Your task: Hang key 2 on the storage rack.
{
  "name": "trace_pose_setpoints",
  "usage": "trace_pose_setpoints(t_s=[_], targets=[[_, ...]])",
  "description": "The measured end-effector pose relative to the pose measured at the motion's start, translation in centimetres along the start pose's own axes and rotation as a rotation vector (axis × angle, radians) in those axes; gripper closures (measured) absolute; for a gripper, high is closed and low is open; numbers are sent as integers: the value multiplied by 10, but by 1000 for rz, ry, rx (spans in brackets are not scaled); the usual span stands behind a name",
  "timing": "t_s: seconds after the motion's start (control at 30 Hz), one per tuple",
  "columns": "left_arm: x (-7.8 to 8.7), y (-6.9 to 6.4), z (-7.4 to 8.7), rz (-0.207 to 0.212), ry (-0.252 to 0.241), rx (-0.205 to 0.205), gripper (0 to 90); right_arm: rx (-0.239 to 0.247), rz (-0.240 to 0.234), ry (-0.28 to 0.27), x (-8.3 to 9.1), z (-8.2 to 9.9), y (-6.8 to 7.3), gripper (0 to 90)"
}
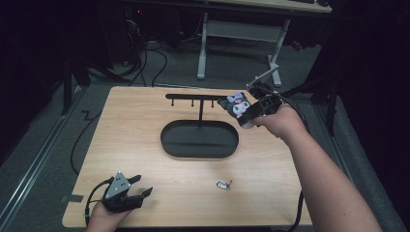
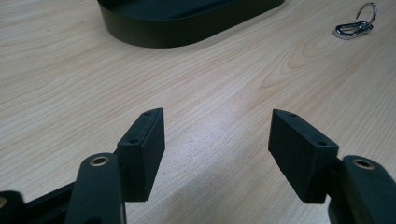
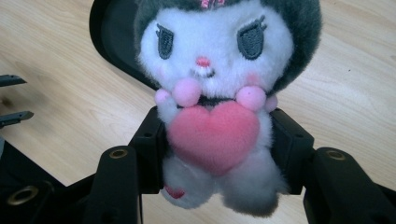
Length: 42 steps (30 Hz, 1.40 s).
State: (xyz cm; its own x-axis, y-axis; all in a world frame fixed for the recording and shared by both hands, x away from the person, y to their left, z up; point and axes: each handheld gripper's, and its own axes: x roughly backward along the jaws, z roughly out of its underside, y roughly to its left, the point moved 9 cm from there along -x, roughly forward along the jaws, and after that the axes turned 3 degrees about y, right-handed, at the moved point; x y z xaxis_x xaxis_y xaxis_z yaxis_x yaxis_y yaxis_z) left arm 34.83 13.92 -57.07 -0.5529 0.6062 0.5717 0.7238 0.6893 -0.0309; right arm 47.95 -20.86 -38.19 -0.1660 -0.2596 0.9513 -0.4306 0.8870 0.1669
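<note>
The plush toy (image 3: 212,93) is a small soft doll with a white face, a dark grey hood, pink cheeks and a pink heart held against its chest. It sits upright between the jaws of the right hand-held gripper (image 3: 215,154), which squeeze its body. It is up off the worktop, at the far right.

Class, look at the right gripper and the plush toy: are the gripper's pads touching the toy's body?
Touching. The right gripper view shows the right gripper with both pads pressed against the plush toy.
</note>
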Motion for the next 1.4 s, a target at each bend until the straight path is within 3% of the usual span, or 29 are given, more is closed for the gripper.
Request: trace_pose_setpoints(t_s=[0.2, 0.57, 0.97, 1.4], targets=[[0, 0, 0, -2, -4, 0, 369, -6, 19, -14, -1, -5, -5, 485], [-2, -3, 1, 5, 6, -10, 369, -32, 14, -13, -8, 10, -16, 484], [-4, -3, 2, 7, 14, -14, 369, -55, -5, 2, -30, 27, -26, 484], [-4, -5, 2, 13, 18, -21, 370, -52, -23, 26, -60, 31, -22, 483]])
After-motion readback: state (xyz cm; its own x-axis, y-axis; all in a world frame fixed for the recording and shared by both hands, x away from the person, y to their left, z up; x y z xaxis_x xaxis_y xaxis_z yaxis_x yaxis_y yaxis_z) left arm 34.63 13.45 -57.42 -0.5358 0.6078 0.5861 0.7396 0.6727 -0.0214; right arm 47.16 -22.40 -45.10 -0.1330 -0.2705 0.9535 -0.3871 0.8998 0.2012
